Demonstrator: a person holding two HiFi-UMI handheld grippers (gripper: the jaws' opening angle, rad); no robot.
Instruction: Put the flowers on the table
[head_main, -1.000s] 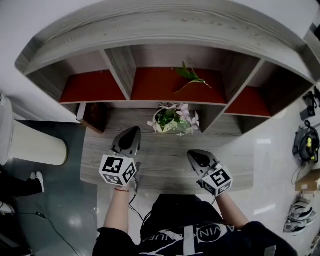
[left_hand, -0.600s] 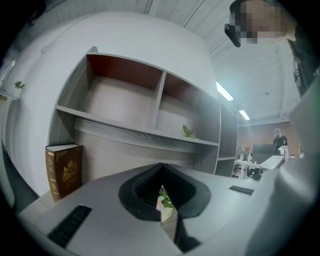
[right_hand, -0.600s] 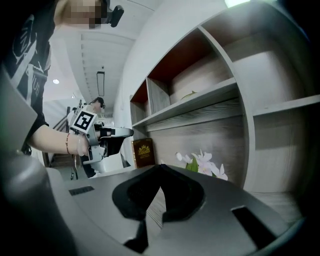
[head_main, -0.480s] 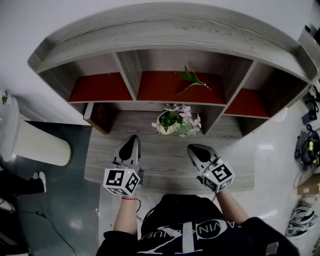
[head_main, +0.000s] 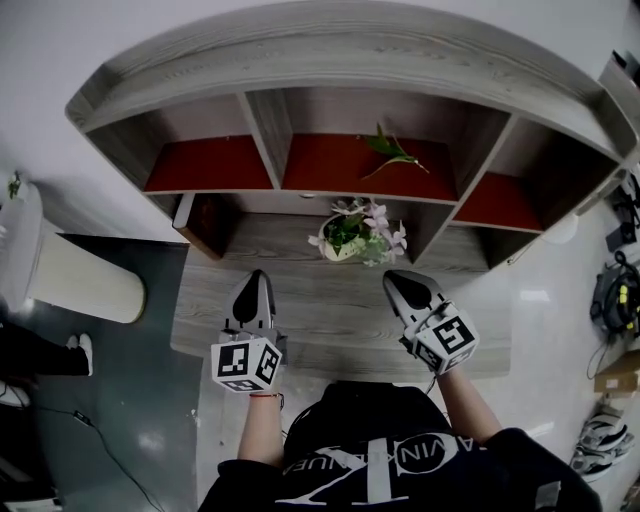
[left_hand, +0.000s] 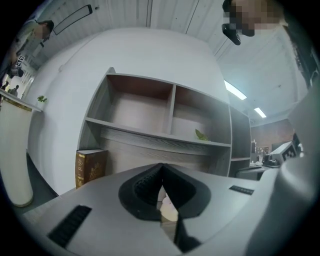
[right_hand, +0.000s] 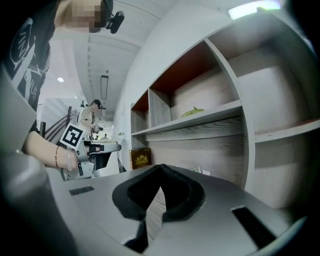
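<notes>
Flowers (head_main: 358, 231) in a pale pot, centre of the head view, standing on the grey wood table (head_main: 300, 325) just below the shelf unit (head_main: 330, 60). Neither gripper touches them. Your left gripper (head_main: 257, 279) is at lower left of the pot, and its own view shows the jaws (left_hand: 161, 167) meeting at the tips with nothing between them. Your right gripper (head_main: 393, 278) is at lower right, nearer the pot, also closed and empty (right_hand: 160, 167). A green sprig (head_main: 392, 152) lies in the middle red-backed compartment. A brown book (head_main: 205, 222) stands under the left shelf.
</notes>
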